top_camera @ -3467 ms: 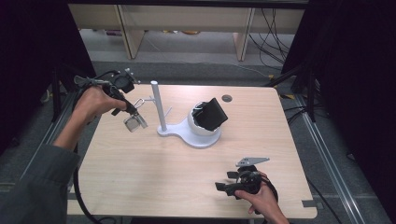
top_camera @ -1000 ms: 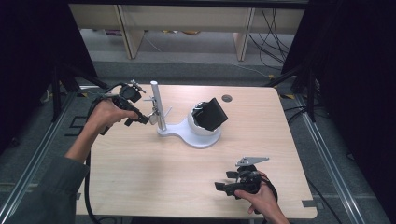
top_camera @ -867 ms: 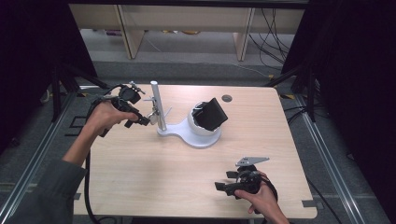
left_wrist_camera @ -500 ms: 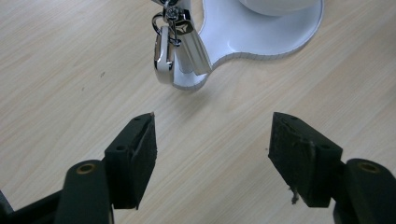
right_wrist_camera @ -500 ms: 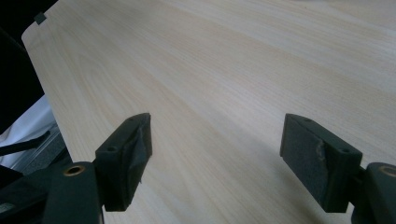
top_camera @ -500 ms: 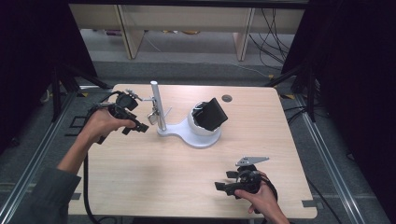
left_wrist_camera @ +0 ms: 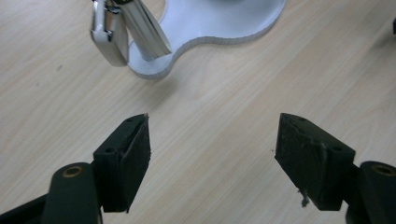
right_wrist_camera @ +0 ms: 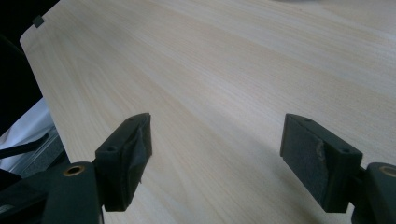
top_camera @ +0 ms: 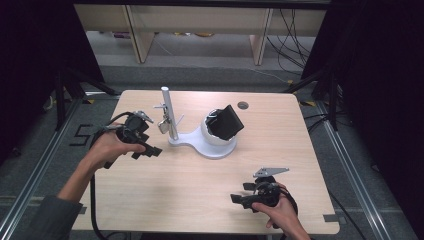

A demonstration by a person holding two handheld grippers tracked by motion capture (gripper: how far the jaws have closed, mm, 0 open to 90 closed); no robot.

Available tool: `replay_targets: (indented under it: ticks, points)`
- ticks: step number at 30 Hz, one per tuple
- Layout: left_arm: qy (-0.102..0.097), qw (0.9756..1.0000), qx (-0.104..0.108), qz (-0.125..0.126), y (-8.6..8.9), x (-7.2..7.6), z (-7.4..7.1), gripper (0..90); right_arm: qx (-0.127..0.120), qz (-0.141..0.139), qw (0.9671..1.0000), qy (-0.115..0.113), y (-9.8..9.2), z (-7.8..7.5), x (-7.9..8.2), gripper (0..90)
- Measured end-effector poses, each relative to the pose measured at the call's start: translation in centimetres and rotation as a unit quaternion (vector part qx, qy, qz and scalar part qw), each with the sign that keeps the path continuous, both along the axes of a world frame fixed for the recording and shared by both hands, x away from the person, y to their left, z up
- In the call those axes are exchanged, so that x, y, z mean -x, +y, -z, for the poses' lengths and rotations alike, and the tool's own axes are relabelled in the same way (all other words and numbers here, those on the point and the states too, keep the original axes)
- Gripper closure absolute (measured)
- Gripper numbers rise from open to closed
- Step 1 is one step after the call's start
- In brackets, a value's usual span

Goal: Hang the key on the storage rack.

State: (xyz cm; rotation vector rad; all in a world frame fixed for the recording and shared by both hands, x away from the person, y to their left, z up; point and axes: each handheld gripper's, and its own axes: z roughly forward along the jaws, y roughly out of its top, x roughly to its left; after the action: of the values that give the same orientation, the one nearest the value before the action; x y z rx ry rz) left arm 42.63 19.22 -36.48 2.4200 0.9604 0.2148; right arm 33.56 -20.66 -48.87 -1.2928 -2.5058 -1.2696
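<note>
A small silvery metal clip (top_camera: pixel 163 125) hangs from a hook on the upright pole (top_camera: pixel 169 112) of a white stand (top_camera: pixel 192 141). In the left gripper view the clip (left_wrist_camera: pixel 109 35) dangles beside the pole above the stand's base (left_wrist_camera: pixel 219 21). My left gripper (top_camera: pixel 150 148) is down and to the left of the pole, apart from the clip. Its jaws have just been opening, and between them lies bare wood (left_wrist_camera: pixel 212 135). My right gripper (top_camera: pixel 241 196) rests near the table's front edge, open over bare wood (right_wrist_camera: pixel 217 135).
A black boxy thing (top_camera: pixel 226 122) sits tilted on the white dome (top_camera: pixel 211 137) at the stand's right end. A round cable hole (top_camera: pixel 243 105) lies at the back of the wooden table (top_camera: pixel 200 190). Dark curtains and floor rails flank the table.
The left gripper carried the clip to the pole, let go of it, opened, and drew back down and to the left. The clip now hangs on the pole. The right gripper kept still.
</note>
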Motion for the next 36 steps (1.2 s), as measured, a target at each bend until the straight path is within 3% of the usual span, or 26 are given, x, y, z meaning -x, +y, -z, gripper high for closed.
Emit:
replay_targets:
  ticks: [5,7,9,10,12,13,14,21,24,28,30,32,34,36]
  points:
    - [-0.012,0.9999,-0.003,0.008,-0.2,1.5,1.2,24.3,0.003,-0.008,0.9999,-0.009,0.3,0.0,0.0,26.1]
    - [-0.009,0.9999,0.000,0.010,-0.4,2.3,1.9,24.1,-0.006,-0.004,1.0000,0.002,0.5,0.0,0.1,26.1]
    - [-0.003,0.9999,-0.001,0.015,-0.5,3.0,2.5,24.2,0.005,-0.011,0.9998,-0.013,0.5,0.0,-0.2,25.9]
    - [-0.001,0.9999,0.002,0.016,-0.5,3.4,2.8,24.0,0.001,-0.010,0.9999,-0.002,0.7,0.0,-0.1,25.9]
    - [-0.002,0.9998,0.008,0.018,-0.6,4.0,3.3,23.4,0.005,-0.015,0.9999,-0.008,0.7,0.0,-0.2,25.9]
    - [-0.003,0.9998,0.012,0.016,-0.6,4.2,3.5,23.2,0.001,-0.011,0.9999,0.002,0.8,0.0,-0.1,25.9]
    - [-0.002,0.9997,0.014,0.019,-0.6,4.6,3.8,22.9,0.003,-0.017,0.9998,-0.009,0.8,0.0,-0.2,25.9]
    - [-0.012,0.9991,0.023,0.035,-0.7,5.9,5.5,21.2,-0.001,-0.020,0.9998,-0.003,1.1,0.0,-0.2,25.9]
    - [-0.010,0.9984,0.039,0.039,-0.7,6.5,6.5,20.6,-0.001,-0.016,0.9999,-0.003,1.1,-0.1,-0.1,25.9]
    - [-0.011,0.9987,0.031,0.038,-0.6,7.2,7.8,20.6,-0.001,-0.015,0.9999,-0.005,1.2,-0.1,0.0,25.9]
    - [-0.016,0.9984,0.041,0.037,-0.6,7.4,8.5,20.6,0.003,-0.019,0.9997,-0.012,1.1,-0.1,-0.1,25.9]
    - [-0.018,0.9987,0.029,0.038,-0.5,7.7,8.8,20.6,0.000,-0.014,0.9999,-0.001,1.3,-0.1,0.0,25.9]
    - [-0.032,0.9983,0.036,0.033,-0.5,8.2,9.4,20.5,0.007,-0.019,0.9997,-0.010,1.2,-0.1,0.0,25.9]
    - [-0.034,0.9982,0.035,0.036,-0.4,8.7,9.7,20.6,0.007,-0.020,0.9997,-0.009,1.2,-0.1,0.0,25.9]
